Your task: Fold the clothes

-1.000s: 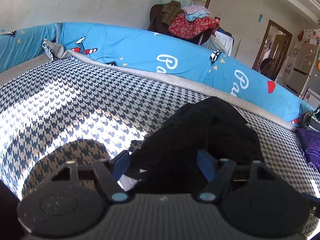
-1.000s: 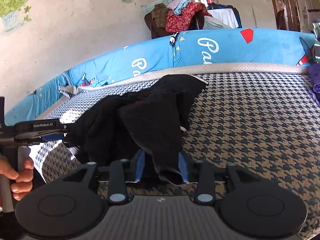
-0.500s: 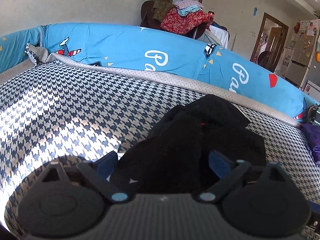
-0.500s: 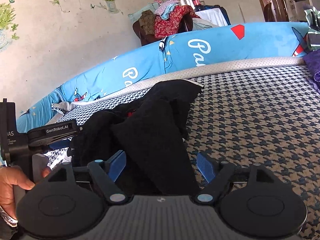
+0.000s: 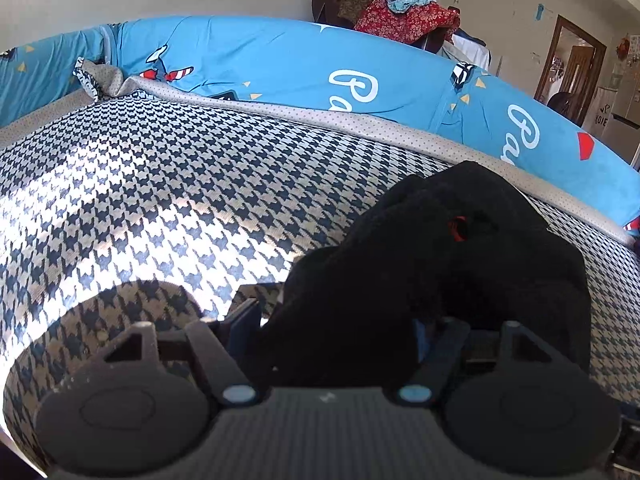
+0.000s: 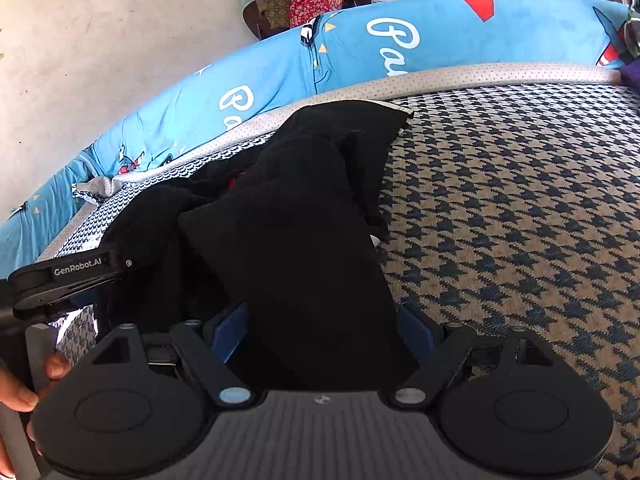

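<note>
Left gripper (image 5: 336,332) is sitting part open around the near edge of the black garment (image 5: 460,264); its jaws have just been closing, cloth is between them, and the left pad is standing clear of the fabric, so no firm pinch yet. The right pad is mostly buried in cloth, so I can't tell if it's touching.

Right gripper (image 6: 316,336) is standing wide, jaws having just been opening, with a thick fold of the same garment lying between the blue pads; neither pad is visibly pressing.

The garment is lying bunched in a heap on the houndstooth bed cover (image 5: 160,200), toward the far side near the grey dotted border, with the blue printed bedding (image 5: 280,60) behind it.

Judgement: this is looking like a regrasp early in the fold, nothing flattened yet. The next move is calling for both grippers to pinch single edges or corners, then spread the piece flat.

Hard to read: black on black is hiding seams, sleeves and layer count. A small red spot (image 5: 458,228) inside the folds could be a label. A hand (image 6: 24,392) is cut off at the left of the right wrist view.
</note>
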